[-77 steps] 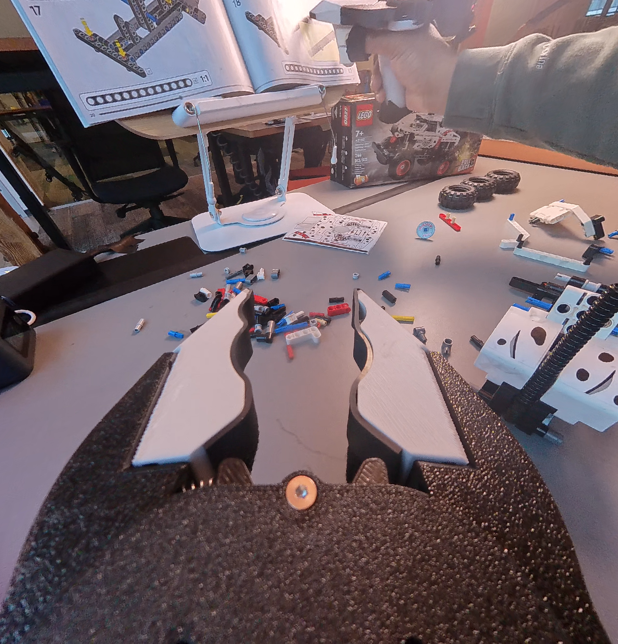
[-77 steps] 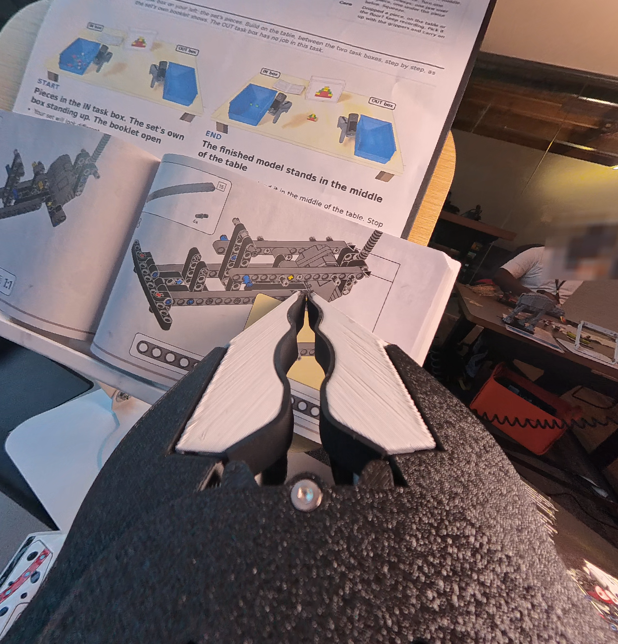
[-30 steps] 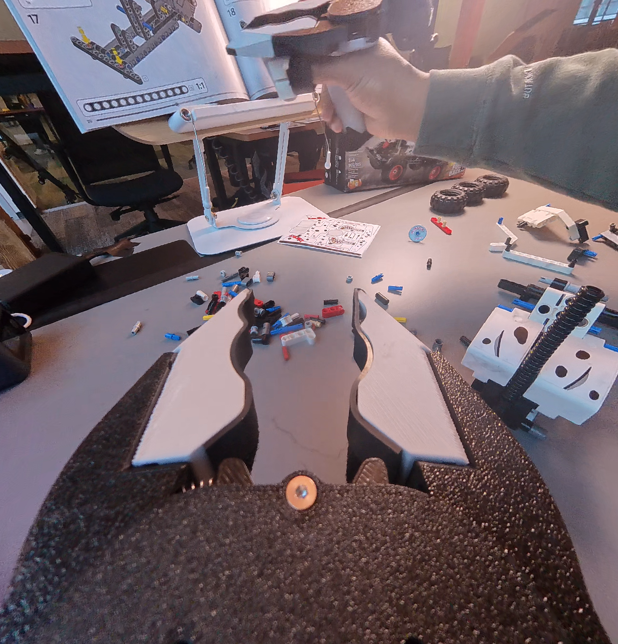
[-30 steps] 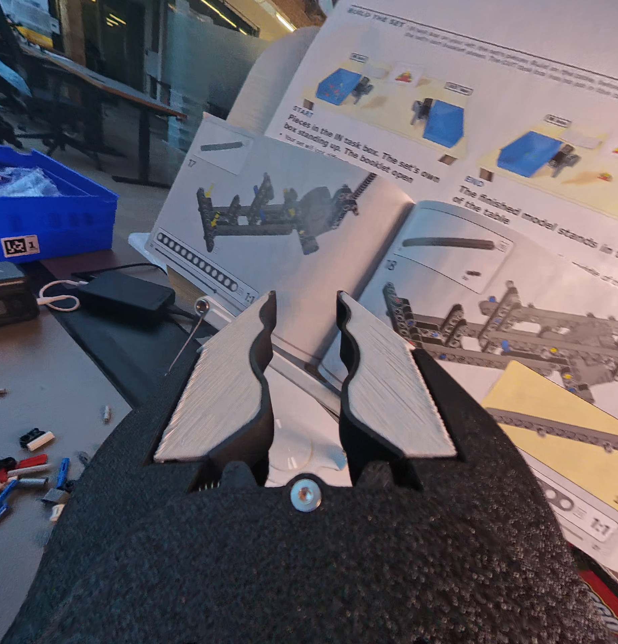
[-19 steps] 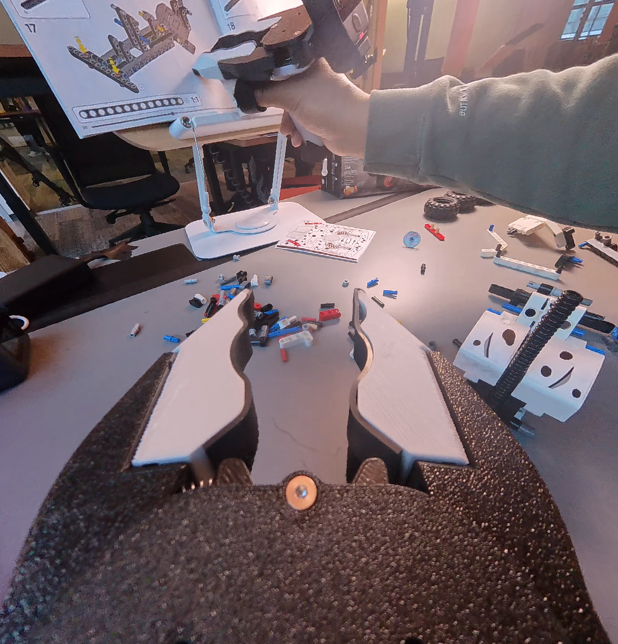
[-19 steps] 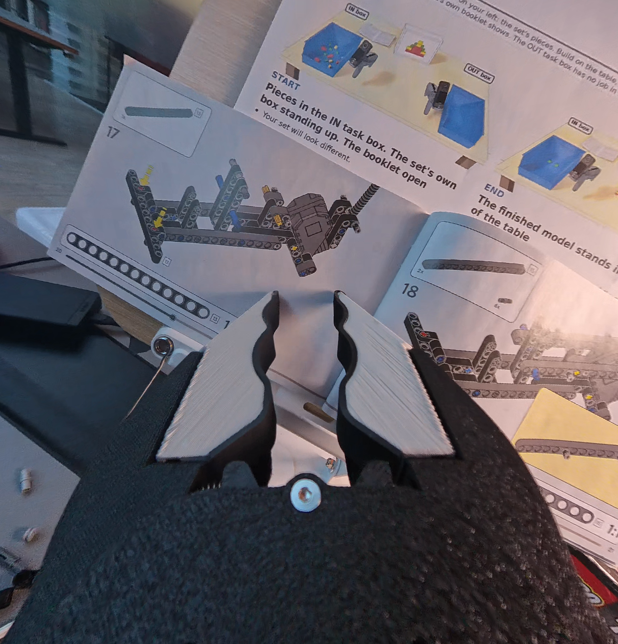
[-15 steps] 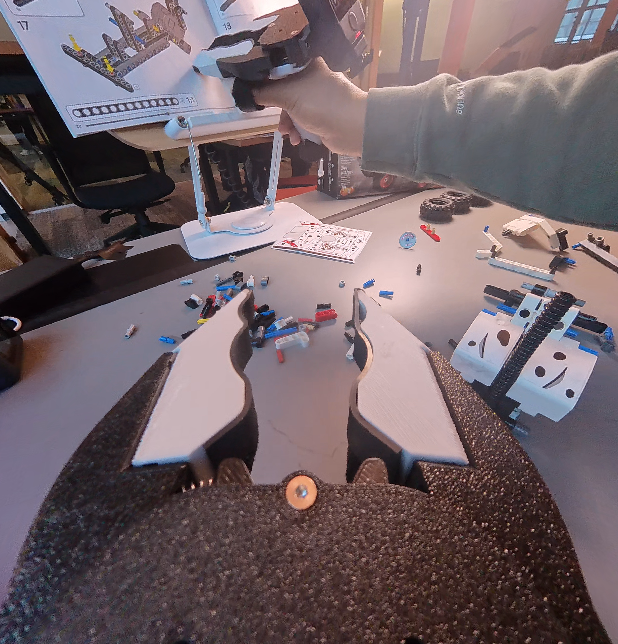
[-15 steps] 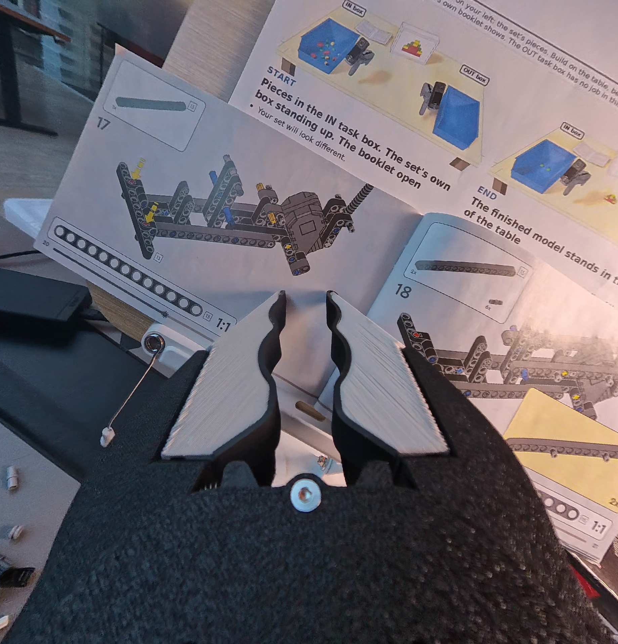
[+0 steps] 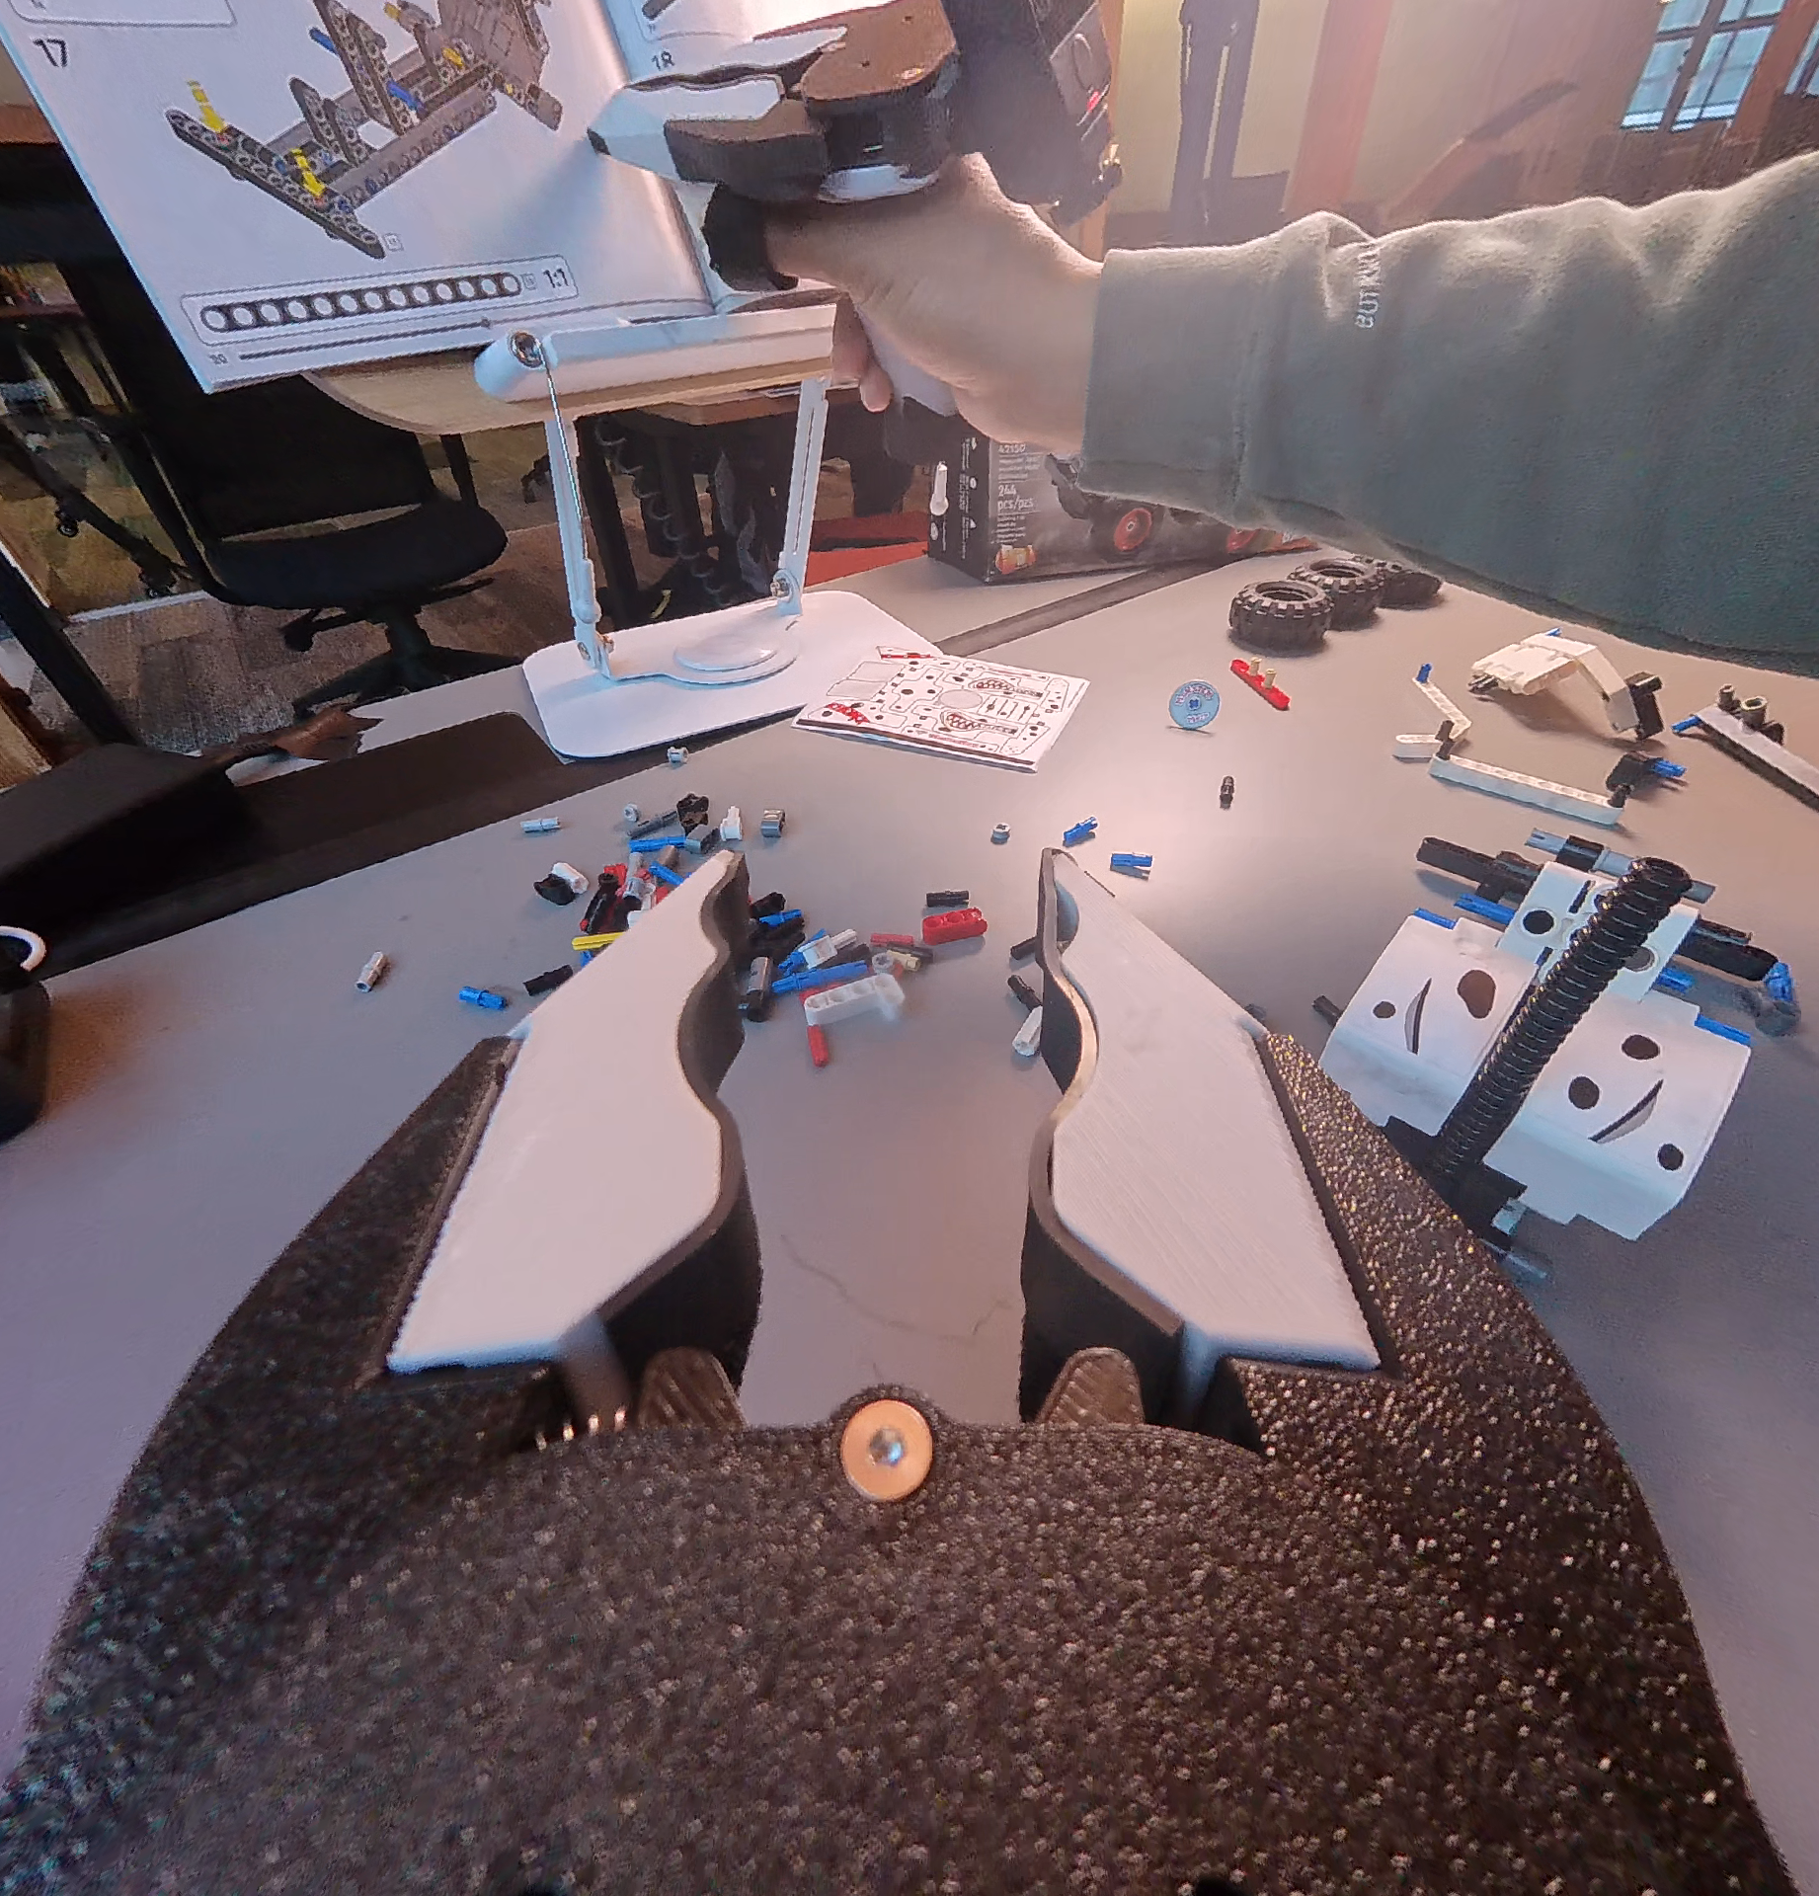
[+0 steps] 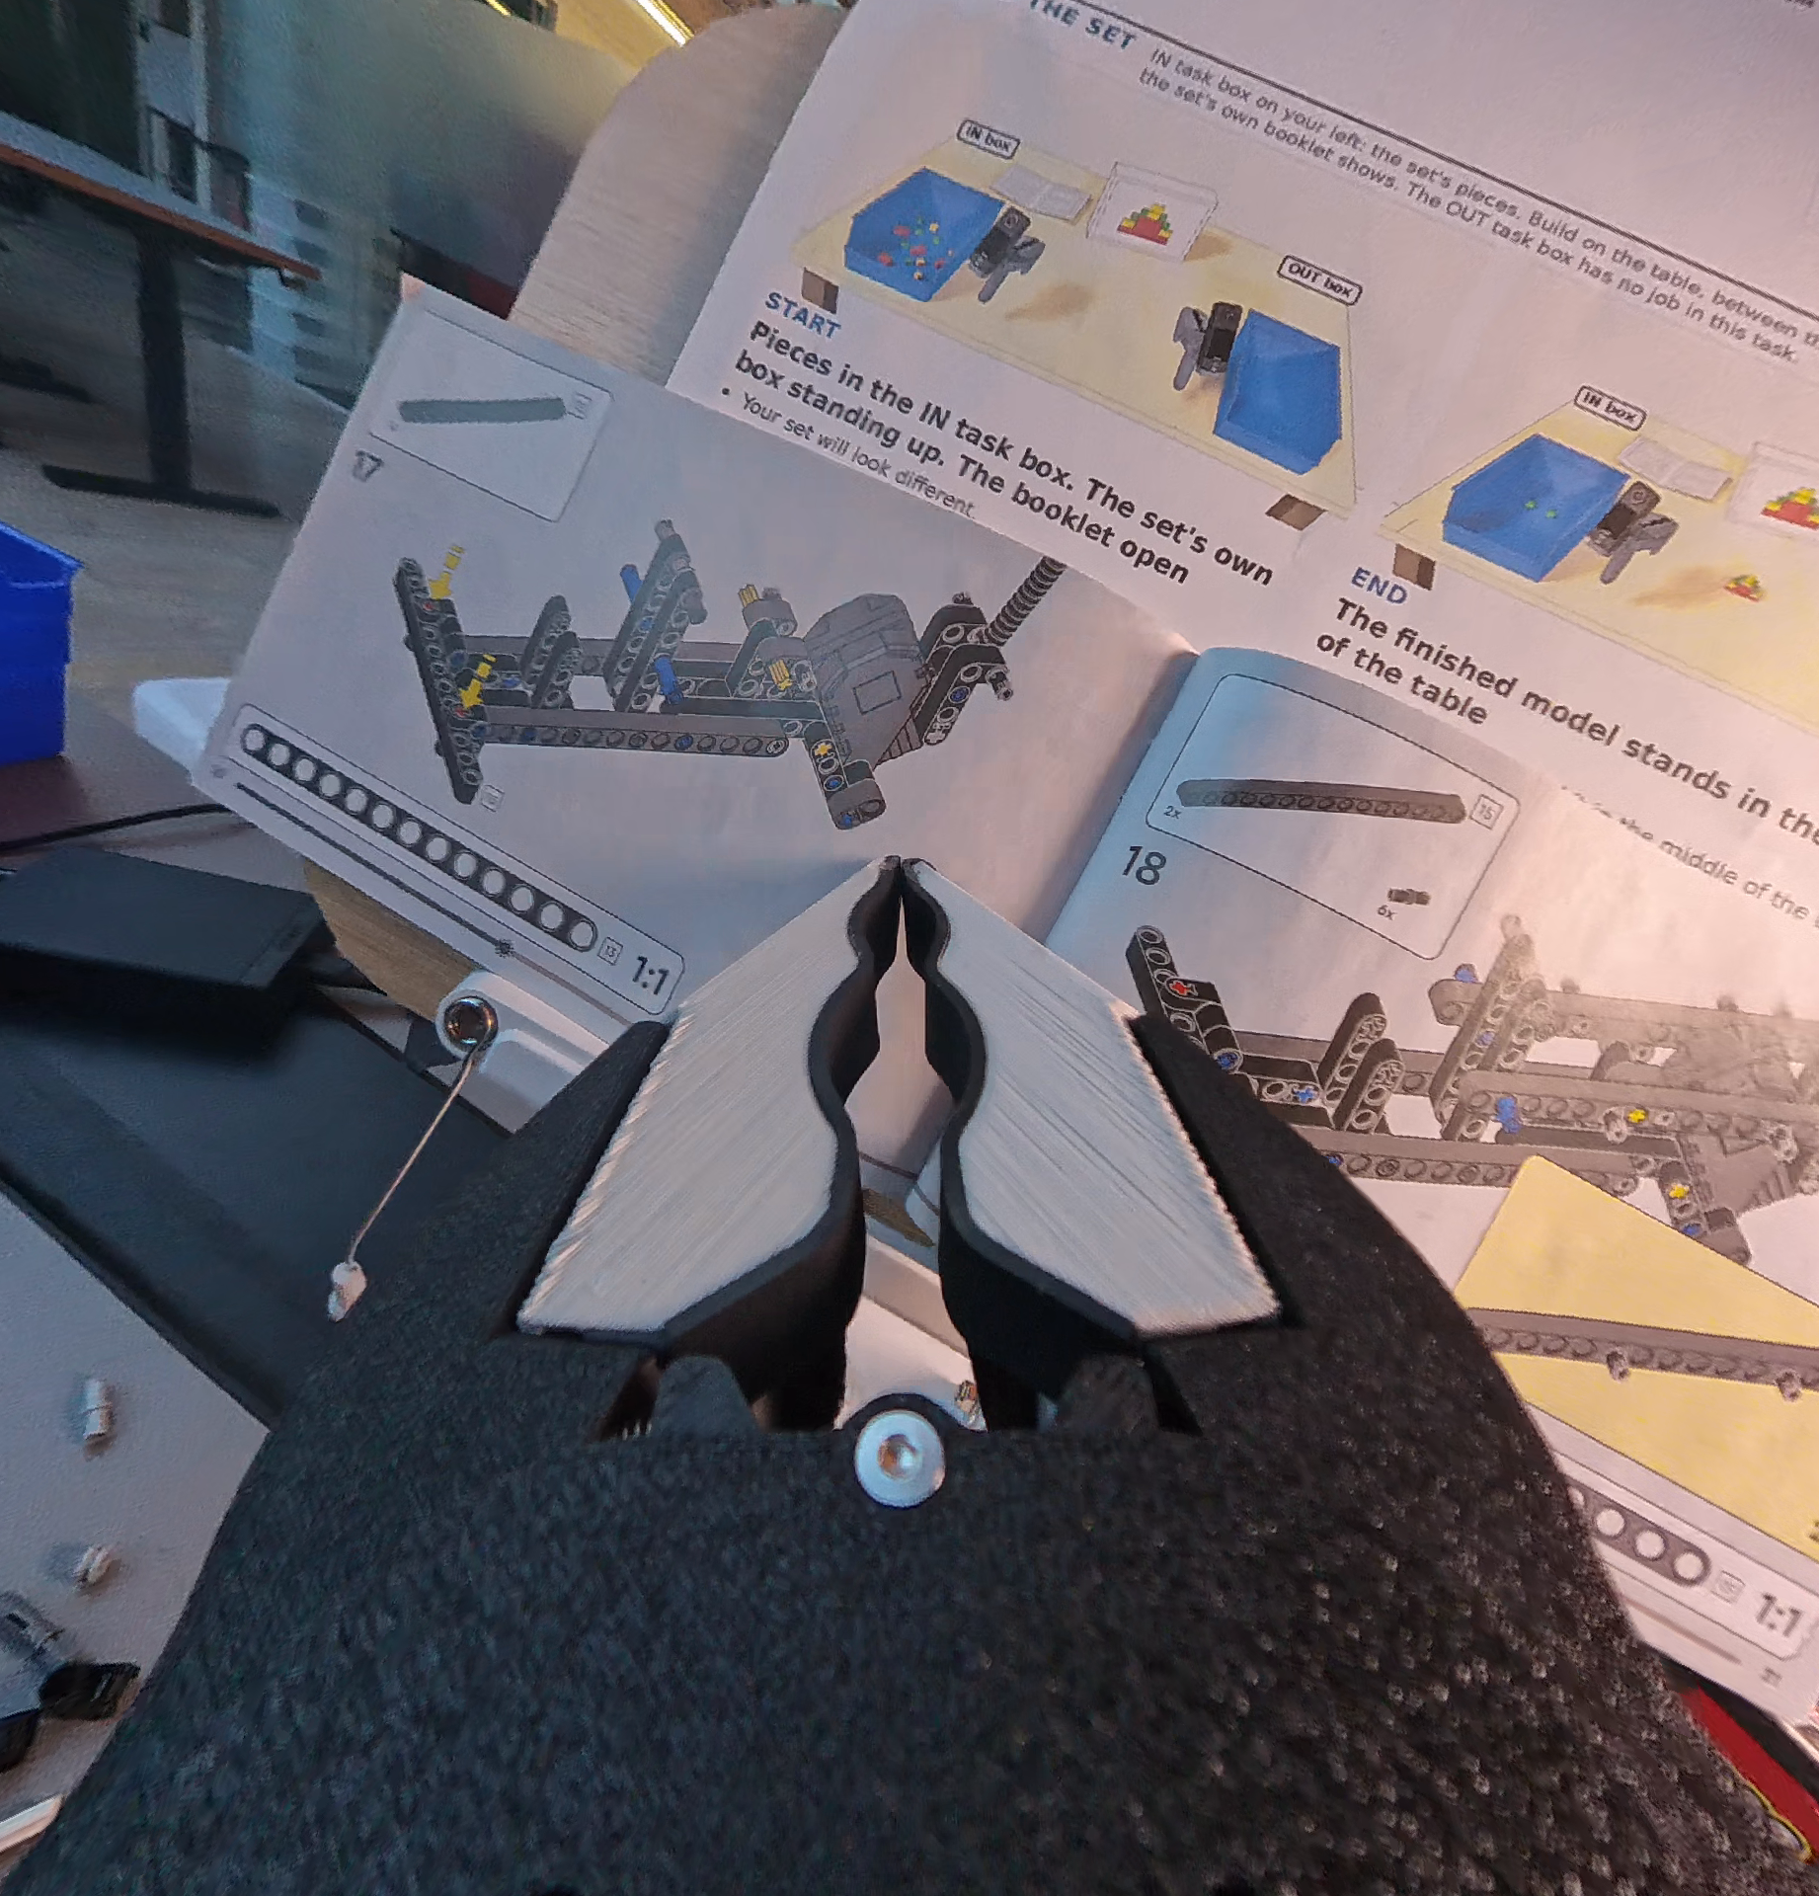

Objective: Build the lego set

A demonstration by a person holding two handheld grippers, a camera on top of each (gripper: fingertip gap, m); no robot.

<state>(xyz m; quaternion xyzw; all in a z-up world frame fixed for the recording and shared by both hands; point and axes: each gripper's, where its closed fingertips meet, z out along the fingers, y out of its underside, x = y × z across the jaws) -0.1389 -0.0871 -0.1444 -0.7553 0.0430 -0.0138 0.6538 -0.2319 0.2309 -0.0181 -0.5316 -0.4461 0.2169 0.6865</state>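
Note:
The open instruction booklet (image 10: pixel 680 667) stands on a white stand (image 9: pixel 700 667) at the back of the grey table (image 9: pixel 269 1129). My right gripper (image 10: pixel 895 870) is held up in front of the booklet's lower middle, near the fold, with its tips together. I see no page between them. It also shows in the left wrist view (image 9: pixel 669 128), in a person's hand. My left gripper (image 9: pixel 890 862) is open and empty, low over the table and facing a scatter of small Lego pieces (image 9: pixel 782 954). A partly built white model with a black ribbed hose (image 9: pixel 1542 1067) lies to its right.
Black tyres (image 9: pixel 1285 610), a sticker sheet (image 9: pixel 946 708), white and black sub-assemblies (image 9: pixel 1521 780) and the set's box (image 9: pixel 1049 523) lie at the back right. A printed task sheet (image 10: pixel 1295 257) stands behind the booklet. A blue bin (image 10: pixel 3 657) and a black adapter (image 10: pixel 136 944) are at the far left. One gripper's finger ends stand about 35 centimetres off the other's. Left tips and right tips are each some 35 centimetres from the black adapter (image 10: pixel 136 944).
My right gripper has shut its fingers, which were slightly apart, in front of the booklet's fold. My left gripper has stayed open and nearly still.

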